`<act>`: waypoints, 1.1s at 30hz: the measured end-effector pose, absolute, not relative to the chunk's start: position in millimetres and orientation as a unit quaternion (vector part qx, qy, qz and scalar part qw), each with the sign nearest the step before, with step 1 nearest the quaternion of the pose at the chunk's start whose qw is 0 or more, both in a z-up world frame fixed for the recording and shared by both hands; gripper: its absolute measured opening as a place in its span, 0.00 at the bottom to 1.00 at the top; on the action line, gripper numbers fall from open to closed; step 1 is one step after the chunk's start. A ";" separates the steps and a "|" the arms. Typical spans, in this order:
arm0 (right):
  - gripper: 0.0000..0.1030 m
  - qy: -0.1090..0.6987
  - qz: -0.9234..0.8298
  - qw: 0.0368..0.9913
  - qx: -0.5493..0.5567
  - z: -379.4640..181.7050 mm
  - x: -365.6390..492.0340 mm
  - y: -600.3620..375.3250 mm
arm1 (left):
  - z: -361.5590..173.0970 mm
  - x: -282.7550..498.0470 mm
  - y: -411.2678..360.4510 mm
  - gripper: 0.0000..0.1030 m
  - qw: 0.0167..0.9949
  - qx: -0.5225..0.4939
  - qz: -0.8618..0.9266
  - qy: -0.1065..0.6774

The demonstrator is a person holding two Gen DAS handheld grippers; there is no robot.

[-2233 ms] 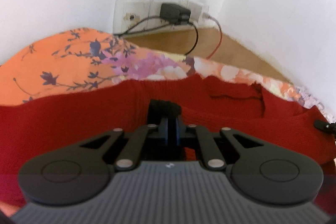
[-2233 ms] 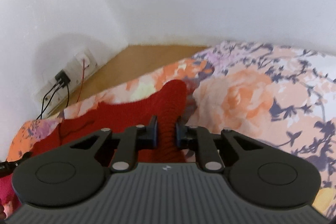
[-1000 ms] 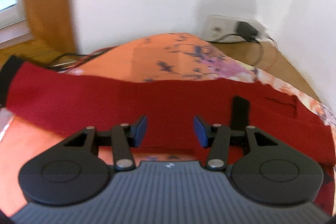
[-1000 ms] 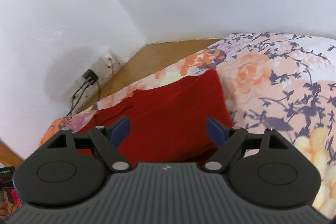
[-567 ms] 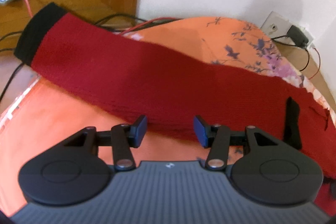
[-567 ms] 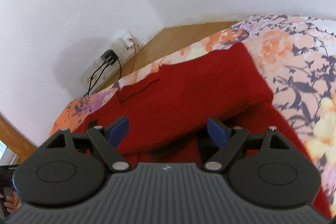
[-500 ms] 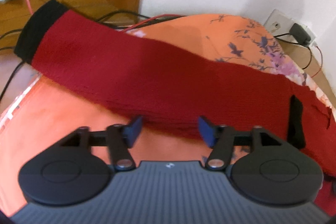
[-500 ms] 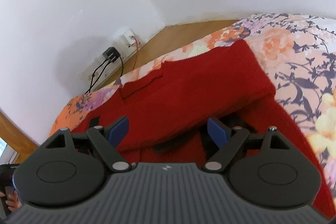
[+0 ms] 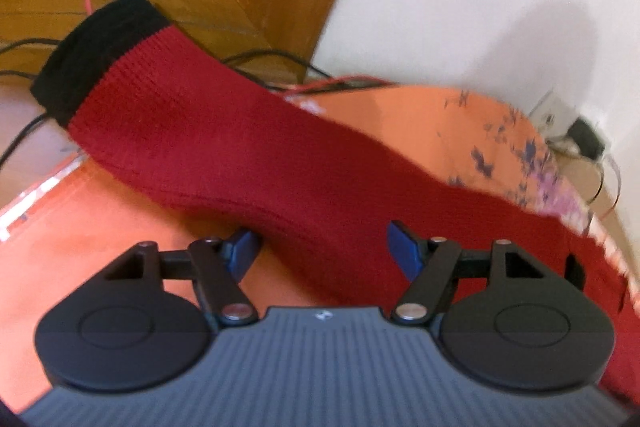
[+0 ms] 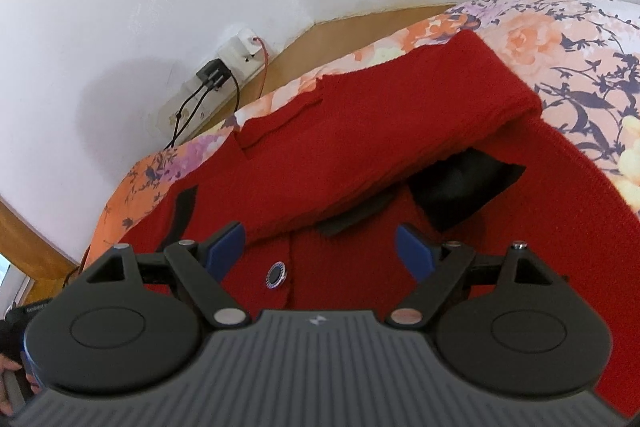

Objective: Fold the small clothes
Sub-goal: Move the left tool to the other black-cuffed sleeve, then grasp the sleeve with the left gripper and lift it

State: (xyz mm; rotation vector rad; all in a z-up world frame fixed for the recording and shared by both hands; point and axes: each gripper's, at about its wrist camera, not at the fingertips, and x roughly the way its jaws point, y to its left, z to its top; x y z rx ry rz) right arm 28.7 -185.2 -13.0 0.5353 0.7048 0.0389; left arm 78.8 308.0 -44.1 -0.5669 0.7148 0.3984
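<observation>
Lying spread across the flowered bedspread (image 10: 576,39), the red cardigan (image 10: 360,131) has one sleeve folded over its front, and the other sleeve (image 9: 192,115) stretches toward the bed's edge, black cuff (image 9: 96,47) hanging past it. The left gripper (image 9: 322,247) has just been opening and hovers released over that sleeve, nothing pinched. The right gripper (image 10: 320,247) stands wide above the buttoned front, empty.
</observation>
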 end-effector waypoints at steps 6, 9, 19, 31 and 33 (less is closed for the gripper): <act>0.85 0.338 0.017 0.908 0.247 -12.0 20.3 -176.5 | -49.3 78.8 310.3 0.58 0.891 -0.274 0.181 0.312; 0.85 0.338 0.012 0.908 0.245 -12.9 14.7 -175.8 | -51.5 79.0 309.2 0.26 0.894 -0.266 0.179 0.314; 0.85 0.336 -0.009 0.909 0.245 -12.0 1.3 -180.5 | -30.9 65.9 300.1 0.17 0.911 -0.281 0.139 0.269; 0.85 0.339 0.004 0.910 0.237 -4.2 6.0 -185.2 | 22.0 61.6 244.8 0.16 0.942 -0.250 0.092 0.205; 0.85 0.337 0.006 0.911 0.239 -2.2 7.6 -188.6 | 28.2 64.1 233.0 0.16 0.944 -0.248 0.081 0.200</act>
